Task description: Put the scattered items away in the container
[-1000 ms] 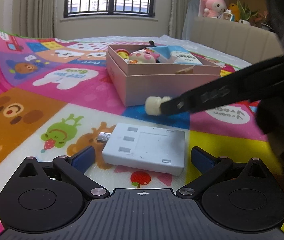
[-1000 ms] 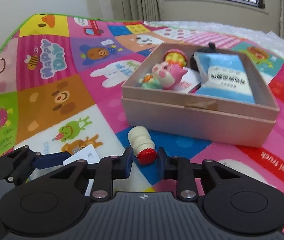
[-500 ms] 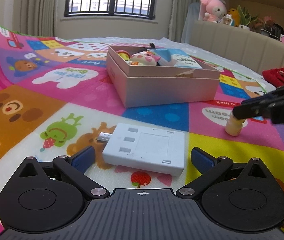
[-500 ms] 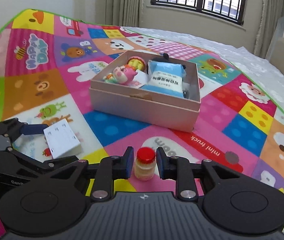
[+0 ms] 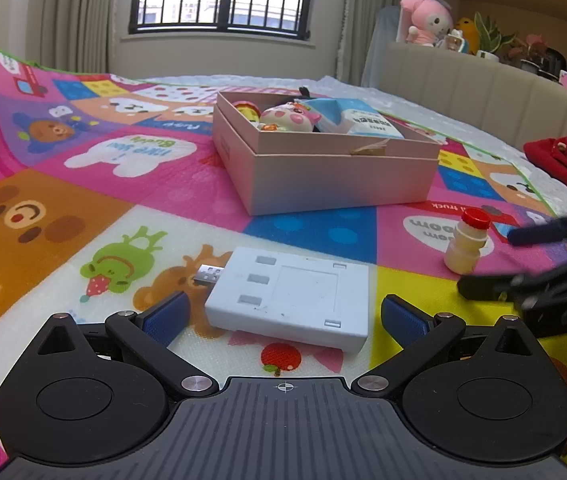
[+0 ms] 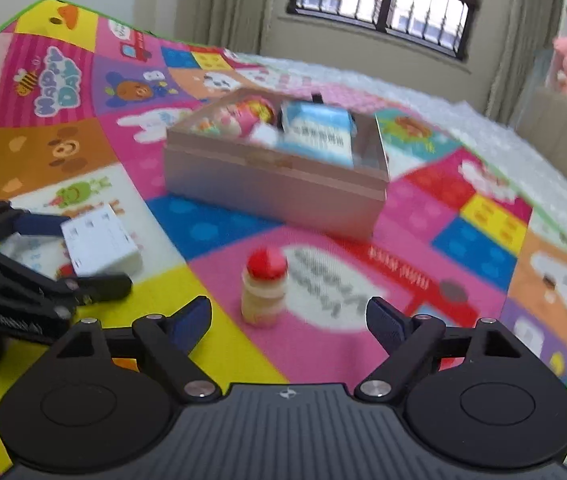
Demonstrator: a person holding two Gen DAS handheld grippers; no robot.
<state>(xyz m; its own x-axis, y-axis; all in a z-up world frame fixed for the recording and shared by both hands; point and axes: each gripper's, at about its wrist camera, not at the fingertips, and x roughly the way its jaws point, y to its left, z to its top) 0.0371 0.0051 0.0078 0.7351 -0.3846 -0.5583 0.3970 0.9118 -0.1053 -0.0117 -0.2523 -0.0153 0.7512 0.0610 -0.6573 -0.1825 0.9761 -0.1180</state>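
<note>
Released since the earlier frame, one red-capped bottle [image 6: 264, 287] stands upright on the play mat [image 6: 463, 240], lower centre; right tool [image 6: 288, 319] opening, nothing gripped; left tool [image 5: 282, 316] spread around one white USB hub [image 5: 289, 298]; one pink box [image 5: 335, 178] behind.

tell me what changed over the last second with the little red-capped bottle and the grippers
The right gripper carried the small bottle from in front of the pink box out to the right, stood it upright on the mat, and its jaws are opening, clear of the bottle. The left gripper stayed open around the white USB hub; box contents unchanged.
</note>
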